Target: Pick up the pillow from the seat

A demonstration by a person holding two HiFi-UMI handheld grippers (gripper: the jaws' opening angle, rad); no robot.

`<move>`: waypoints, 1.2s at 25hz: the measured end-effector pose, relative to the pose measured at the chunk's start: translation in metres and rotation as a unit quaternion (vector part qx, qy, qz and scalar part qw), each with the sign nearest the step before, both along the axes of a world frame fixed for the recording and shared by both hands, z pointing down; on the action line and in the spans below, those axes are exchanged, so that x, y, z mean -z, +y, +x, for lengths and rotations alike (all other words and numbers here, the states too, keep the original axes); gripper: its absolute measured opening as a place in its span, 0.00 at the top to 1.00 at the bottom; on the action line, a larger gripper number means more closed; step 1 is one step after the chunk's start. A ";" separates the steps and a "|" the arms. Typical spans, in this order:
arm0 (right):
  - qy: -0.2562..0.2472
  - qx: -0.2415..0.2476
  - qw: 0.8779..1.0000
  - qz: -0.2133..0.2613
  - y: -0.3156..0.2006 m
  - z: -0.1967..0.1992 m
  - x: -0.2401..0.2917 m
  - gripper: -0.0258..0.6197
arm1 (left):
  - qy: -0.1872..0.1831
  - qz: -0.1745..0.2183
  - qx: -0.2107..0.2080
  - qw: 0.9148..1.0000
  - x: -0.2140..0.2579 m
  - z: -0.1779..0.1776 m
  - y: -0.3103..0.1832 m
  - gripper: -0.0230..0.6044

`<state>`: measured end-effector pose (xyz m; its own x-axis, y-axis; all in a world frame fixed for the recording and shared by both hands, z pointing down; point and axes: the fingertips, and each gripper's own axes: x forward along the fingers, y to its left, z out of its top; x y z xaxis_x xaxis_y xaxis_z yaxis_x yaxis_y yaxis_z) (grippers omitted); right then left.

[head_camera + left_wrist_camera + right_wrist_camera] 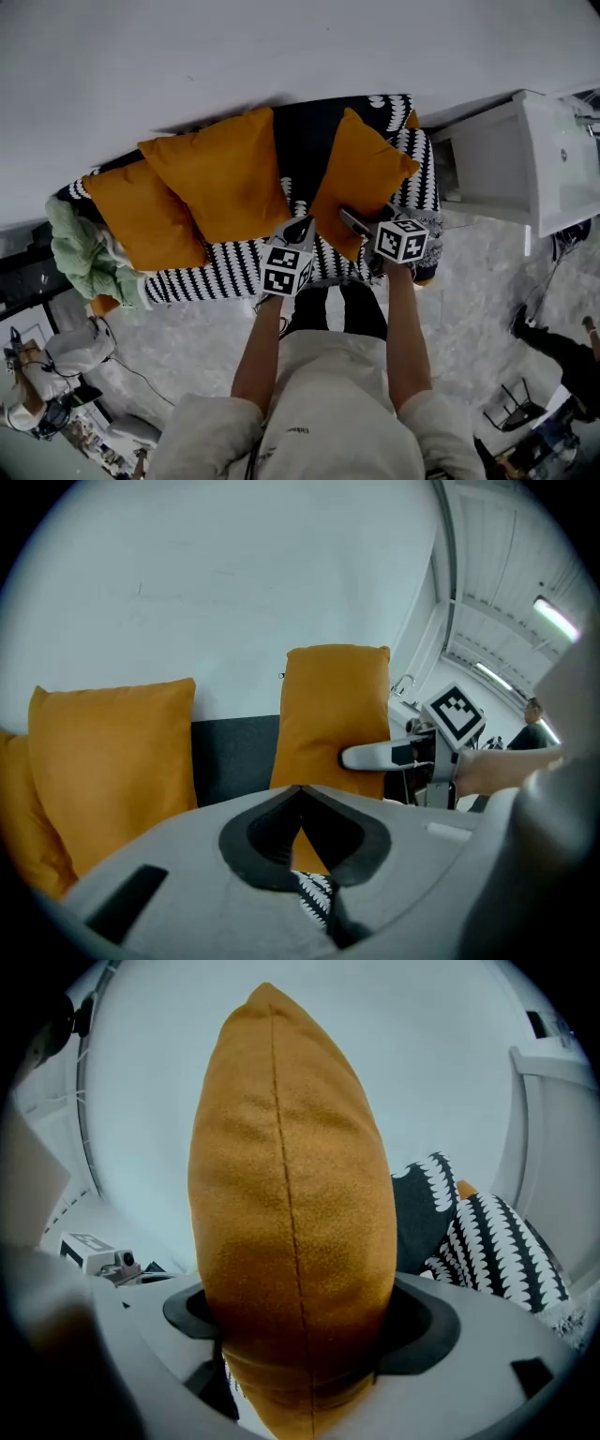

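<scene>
Three orange pillows stand on a seat covered in black-and-white patterned cloth. The rightmost pillow stands on edge against the back. My right gripper straddles its lower front edge, and the pads press both faces. From the left gripper view, one right finger lies across this pillow; the other is hidden behind it. My left gripper hovers over the seat's front edge, left of that pillow, shut and holding nothing.
Two more orange pillows overlap on the seat's left half. A green cloth hangs off the left end. A white cabinet stands close to the seat's right end. A white wall runs behind.
</scene>
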<state>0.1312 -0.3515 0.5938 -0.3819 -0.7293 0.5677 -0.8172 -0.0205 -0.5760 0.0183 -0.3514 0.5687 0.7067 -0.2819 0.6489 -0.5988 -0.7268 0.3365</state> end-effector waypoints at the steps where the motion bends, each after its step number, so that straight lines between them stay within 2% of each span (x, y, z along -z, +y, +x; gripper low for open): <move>1: -0.002 -0.008 1.000 0.003 0.002 0.001 0.006 0.24 | 0.003 0.004 -0.004 1.000 0.006 0.002 -0.001 0.95; 4: -0.004 -0.026 1.000 0.009 0.012 0.008 0.022 0.24 | 0.016 0.018 -0.008 1.000 0.026 0.011 0.002 0.95; 8: 0.018 -0.021 0.999 0.019 0.030 0.017 0.041 0.24 | 0.028 0.031 -0.007 0.999 0.048 0.019 0.017 0.95; 12: 0.026 -0.027 0.999 0.031 0.044 0.017 0.058 0.24 | 0.026 0.034 -0.007 0.999 0.055 0.019 0.039 0.95; 20: 0.010 -0.035 0.999 0.040 0.091 0.006 0.070 0.24 | 0.019 0.043 0.000 0.999 0.066 0.011 0.092 0.95; 26: 0.035 -0.040 0.997 0.060 0.136 0.009 0.089 0.24 | 0.021 0.074 0.005 0.997 0.091 0.012 0.140 0.95; 30: 0.076 -0.051 0.993 0.079 0.162 0.008 0.102 0.24 | -0.004 0.114 -0.001 0.993 0.105 0.007 0.172 0.95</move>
